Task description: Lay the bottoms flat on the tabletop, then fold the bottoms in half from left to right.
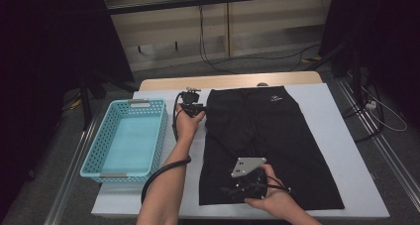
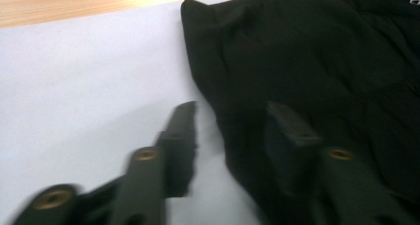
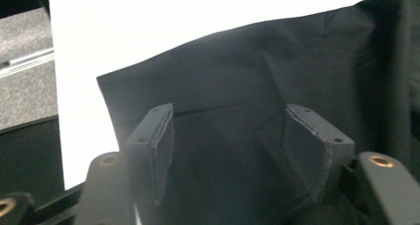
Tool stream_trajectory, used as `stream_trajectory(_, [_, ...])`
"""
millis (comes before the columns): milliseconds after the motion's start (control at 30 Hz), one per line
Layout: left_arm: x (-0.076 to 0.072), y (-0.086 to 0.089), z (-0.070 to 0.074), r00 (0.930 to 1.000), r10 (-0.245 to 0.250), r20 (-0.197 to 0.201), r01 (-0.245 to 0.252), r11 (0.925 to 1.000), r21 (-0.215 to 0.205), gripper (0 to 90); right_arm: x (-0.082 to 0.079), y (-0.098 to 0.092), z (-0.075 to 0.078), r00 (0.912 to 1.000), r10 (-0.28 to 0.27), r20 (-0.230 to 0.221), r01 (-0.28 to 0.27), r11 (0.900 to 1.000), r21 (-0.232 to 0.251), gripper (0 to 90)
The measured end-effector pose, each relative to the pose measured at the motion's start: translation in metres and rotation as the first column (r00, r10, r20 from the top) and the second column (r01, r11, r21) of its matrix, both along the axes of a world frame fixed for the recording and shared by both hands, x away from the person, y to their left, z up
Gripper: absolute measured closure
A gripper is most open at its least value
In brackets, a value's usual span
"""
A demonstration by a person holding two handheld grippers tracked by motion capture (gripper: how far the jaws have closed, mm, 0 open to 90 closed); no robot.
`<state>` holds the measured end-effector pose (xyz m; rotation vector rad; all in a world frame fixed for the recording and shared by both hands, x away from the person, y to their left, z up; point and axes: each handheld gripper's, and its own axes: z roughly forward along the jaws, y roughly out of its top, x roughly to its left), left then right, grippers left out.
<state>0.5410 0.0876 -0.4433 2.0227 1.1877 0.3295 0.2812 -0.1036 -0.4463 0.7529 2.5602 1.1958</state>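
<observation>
The left tongs [image 2: 230, 113] stand partly open, straddling the side edge of the black shorts [image 1: 267, 140]: one jaw rests over the white bench cover, the other over the cloth, and nothing is pinched between them. In the high view these left tongs [image 1: 192, 106] sit at about 10 o'clock of the garment, just beside its waistband corner. The right tongs [image 3: 228, 136] are also parted, fairly wide, hovering over a leg hem near the 6 o'clock edge with bare pads and no fabric gripped; from above, the right tongs [image 1: 247, 183] carry a grey three-cornered plate and lie over the lower middle of the shorts.

The shorts lie flat in the middle of the bench [image 1: 346, 150], waistband toward 12 o'clock and both legs toward 6 o'clock. The work looks like folding, at the stage of taking hold: each pair of tongs lines up on an edge before closing. The next move probably calls for lowering each jaw so that one slips under the edge, then closing on the cloth at both points together, so the fabric lifts evenly.

The fabric is matte, thin and soft, with slight creases and a small pale logo by the waistband. The cover is smooth and pale over a light wooden top. At 9 o'clock stands a turquoise plastic basket [image 1: 94, 150], rectangular, perforated along its walls.
</observation>
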Motion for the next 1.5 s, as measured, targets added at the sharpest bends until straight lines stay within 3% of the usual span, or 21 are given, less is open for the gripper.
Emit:
stream_trajectory(167, [-0.004, 0.001, 0.009, 0.9997, -0.024, -0.007, 0.024, 0.9997, 0.005, 32.5, 0.004, 0.0, -0.003, 0.9989, -0.044, -0.018, 0.044, 0.999, 0.021, 29.2])
stream_trajectory(467, [-0.014, 0.012, 0.021, 0.9996, -0.016, -0.024, 0.016, 0.9998, -0.008, 21.8, 0.006, 0.002, -0.002, 0.996, -0.084, -0.029, 0.086, 0.994, 0.064, 23.1])
stream_trajectory(700, [-0.021, 0.024, 0.023, 0.999, -0.005, -0.045, 0.004, 0.9999, -0.012, 17.8, 0.005, 0.009, -0.001, 0.995, -0.094, -0.034, 0.097, 0.99, 0.102, 19.5])
stream_trajectory(900, [-0.022, 0.03, 0.022, 0.9983, -0.008, -0.058, 0.007, 0.9998, -0.017, 15.9, 0.003, 0.014, -0.002, 0.9955, -0.092, -0.019, 0.094, 0.991, 0.092, 17.9])
stream_trajectory(1100, [-0.024, 0.031, 0.024, 0.9982, -0.013, -0.059, 0.012, 0.9997, -0.023, 14.9, 0.003, 0.019, -0.003, 0.9966, -0.074, -0.037, 0.078, 0.991, 0.108, 16.5])
stream_trajectory(1500, [-0.03, 0.039, 0.031, 0.9983, -0.016, -0.057, 0.015, 0.9998, -0.011, 14.5, 0.003, 0.034, -0.004, 0.9992, -0.028, -0.027, 0.031, 0.993, 0.113, 21.9])
